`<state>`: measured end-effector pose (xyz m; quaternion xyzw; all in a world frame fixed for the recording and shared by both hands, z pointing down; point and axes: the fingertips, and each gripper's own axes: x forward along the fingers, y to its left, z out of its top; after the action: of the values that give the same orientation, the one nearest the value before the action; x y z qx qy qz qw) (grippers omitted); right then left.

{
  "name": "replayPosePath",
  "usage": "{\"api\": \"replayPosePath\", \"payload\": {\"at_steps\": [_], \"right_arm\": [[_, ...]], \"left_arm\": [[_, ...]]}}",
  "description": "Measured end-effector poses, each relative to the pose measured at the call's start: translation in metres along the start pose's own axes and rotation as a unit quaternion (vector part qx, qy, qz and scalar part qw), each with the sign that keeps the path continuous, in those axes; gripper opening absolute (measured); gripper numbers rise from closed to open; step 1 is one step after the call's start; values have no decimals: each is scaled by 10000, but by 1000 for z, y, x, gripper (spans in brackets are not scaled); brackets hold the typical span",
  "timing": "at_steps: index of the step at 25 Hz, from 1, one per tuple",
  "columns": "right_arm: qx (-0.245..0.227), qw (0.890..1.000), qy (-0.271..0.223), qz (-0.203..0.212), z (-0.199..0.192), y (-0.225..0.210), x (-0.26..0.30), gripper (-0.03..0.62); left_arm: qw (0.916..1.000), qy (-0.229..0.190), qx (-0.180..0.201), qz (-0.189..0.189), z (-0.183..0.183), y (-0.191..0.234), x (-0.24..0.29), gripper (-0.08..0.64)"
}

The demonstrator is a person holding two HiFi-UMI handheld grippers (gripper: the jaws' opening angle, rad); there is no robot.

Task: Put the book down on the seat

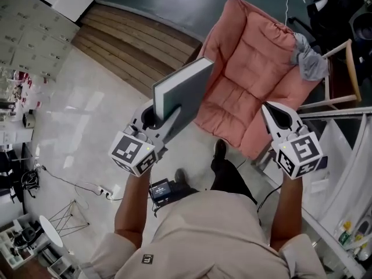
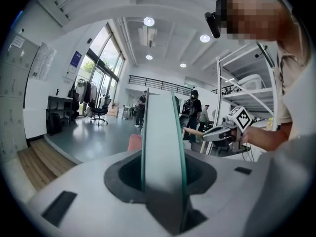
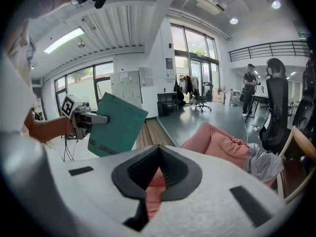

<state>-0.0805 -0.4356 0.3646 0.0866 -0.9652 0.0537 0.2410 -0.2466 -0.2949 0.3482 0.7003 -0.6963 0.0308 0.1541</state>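
Book: a thin teal-covered book [image 1: 183,95] with white page edges, held up in the air and tilted; not on the seat.
Book relative to left gripper: the left gripper [image 1: 172,118] pinches the book by its lower edge. In the left gripper view the book [image 2: 163,142] stands edge-on between the two jaws, filling the gap.
Book relative to seat: in the head view its upper corner overlaps the left edge of the seat [image 1: 250,74]. The right gripper view shows the book [image 3: 116,125] clear of the seat [image 3: 222,144], off to its left above the floor.
Right gripper: the right gripper [image 1: 270,112] hangs over the seat's front right part. Its jaws are pressed together at the tips with nothing held, and only pink cushion shows through the slit behind them.
Seat: a pink padded armchair on a light wooden frame [image 1: 347,68], its cushion bare.
On the seat's arm: a crumpled grey cloth [image 1: 311,63] lies at the upper right, away from the cushion's middle.
Around: pale floor [image 1: 87,115], a strip of wooden boards [image 1: 133,45], a cable [image 1: 70,182] on the floor, and a white rack [image 1: 349,156] at right.
In the way: nothing lies on the cushion between book and seat.
Background: people [image 2: 195,107] stand far off, and a black office chair [image 3: 275,98] is behind the seat.
Writing: black-and-white square markers on each gripper's cube [image 1: 133,153]. Faint lines on the book's cover are too small to read.
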Motion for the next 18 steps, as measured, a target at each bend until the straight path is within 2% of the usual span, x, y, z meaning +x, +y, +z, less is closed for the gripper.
{"api": "replayPosePath", "payload": {"at_steps": [4,8,18], "right_arm": [[160,9998,65,-45,-26,-20,17,-6],[259,9995,152,-33,-48,-32,35,-8],[494,9967,644,36,-107,-62,88,-8]], "left_arm": [[9996,129,-243,-44,-39,10,29,153],[9973,306,-661,-35,-77,21,56,153],[9831,904,-1592,-56,-181,59,133,153]]}}
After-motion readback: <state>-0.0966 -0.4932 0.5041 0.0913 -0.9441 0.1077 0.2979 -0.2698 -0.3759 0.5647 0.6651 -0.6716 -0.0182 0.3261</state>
